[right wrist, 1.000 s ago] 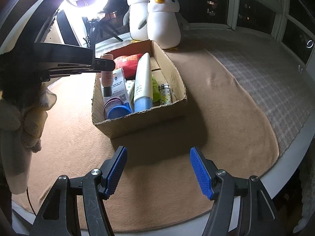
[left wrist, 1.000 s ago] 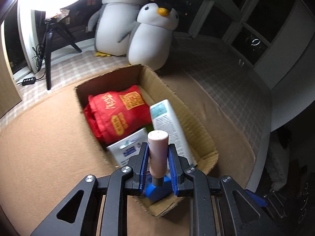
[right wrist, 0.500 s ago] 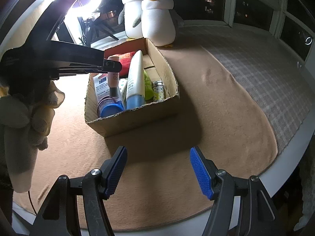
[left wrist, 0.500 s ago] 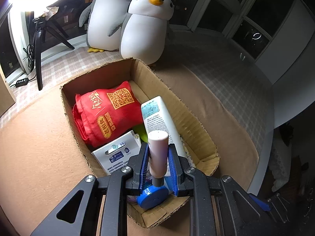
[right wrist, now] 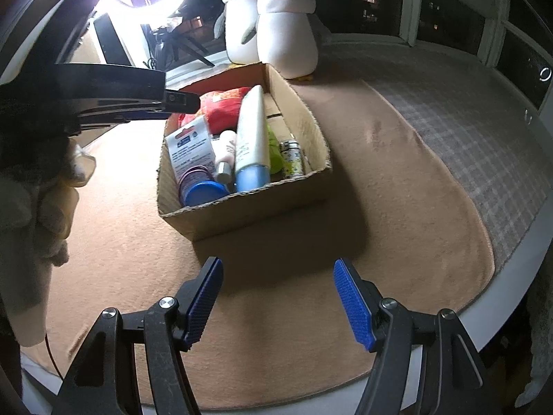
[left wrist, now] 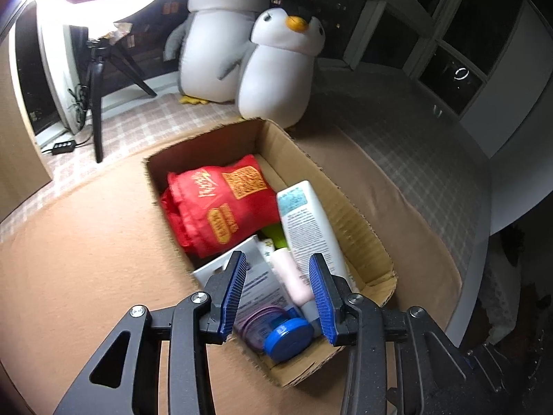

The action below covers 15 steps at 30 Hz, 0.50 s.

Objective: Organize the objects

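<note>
A: Lying in the box (left wrist: 363,238) now, the pink tube (left wrist: 290,273) sits between the card pack (left wrist: 255,287) and the white tube (left wrist: 307,228), cap end toward the blue lid (left wrist: 288,337). The left gripper (left wrist: 278,294) hangs right over it with its fingers (left wrist: 319,294) spread wide and nothing between them

A: What could spoil it from here?

B: I'd worry about the lift-out. Those fingers straddle the pink tube closely, and the right-hand one looks close to the white tube; pulling away at a slant could snag either and drag it up over the near wall

A: And the box itself?

B: It's light cardboard on a felt mat (right wrist: 397,207). A knock on its near rim could probably shove it along the surface or tip the leaning card pack onto the red bag (left wrist: 221,204)

A: The other hand?

B: The right gripper (right wrist: 280,297) waits well short of the box, low over the mat, fingers (right wrist: 352,304) parted and empty. No risk there unless it comes in while the left one is leaving, since both would crowd the same near corner

A: Anything loose outside the box?

B: None that I can see; the two penguins (right wrist: 287,31) stand just behind the box's far end
</note>
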{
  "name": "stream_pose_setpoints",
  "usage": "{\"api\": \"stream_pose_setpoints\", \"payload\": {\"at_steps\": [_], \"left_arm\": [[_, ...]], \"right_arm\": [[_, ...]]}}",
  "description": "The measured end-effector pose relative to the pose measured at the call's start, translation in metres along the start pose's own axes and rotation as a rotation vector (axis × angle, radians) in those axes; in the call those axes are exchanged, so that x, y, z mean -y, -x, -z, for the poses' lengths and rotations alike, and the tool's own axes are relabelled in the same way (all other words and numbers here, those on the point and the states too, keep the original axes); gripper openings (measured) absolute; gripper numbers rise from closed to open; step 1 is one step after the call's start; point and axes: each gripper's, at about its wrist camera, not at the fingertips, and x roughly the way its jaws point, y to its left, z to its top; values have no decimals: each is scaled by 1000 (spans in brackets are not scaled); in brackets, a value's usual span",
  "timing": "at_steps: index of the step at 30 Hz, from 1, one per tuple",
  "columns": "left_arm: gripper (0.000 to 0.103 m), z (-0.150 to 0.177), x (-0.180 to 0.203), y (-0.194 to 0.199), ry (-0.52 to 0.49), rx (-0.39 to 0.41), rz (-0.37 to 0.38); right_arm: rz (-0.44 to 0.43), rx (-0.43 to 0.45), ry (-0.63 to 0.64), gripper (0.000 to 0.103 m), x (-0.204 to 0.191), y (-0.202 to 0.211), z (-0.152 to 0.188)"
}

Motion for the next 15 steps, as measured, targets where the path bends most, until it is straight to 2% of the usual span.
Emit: {"api": "stream_pose_setpoints", "payload": {"at_steps": [4, 9, 15], "left_arm": [[49, 7, -16, 20, 12, 26, -24], [69, 22, -46, 50, 57, 70, -73], [77, 50, -87, 85, 91, 100, -139]], "right_arm": [[-7, 0, 21, 65, -14, -2, -3], [-24, 7, 58, 66, -39, -3, -8], [-40, 22, 112, 70, -74, -2, -15]]}}
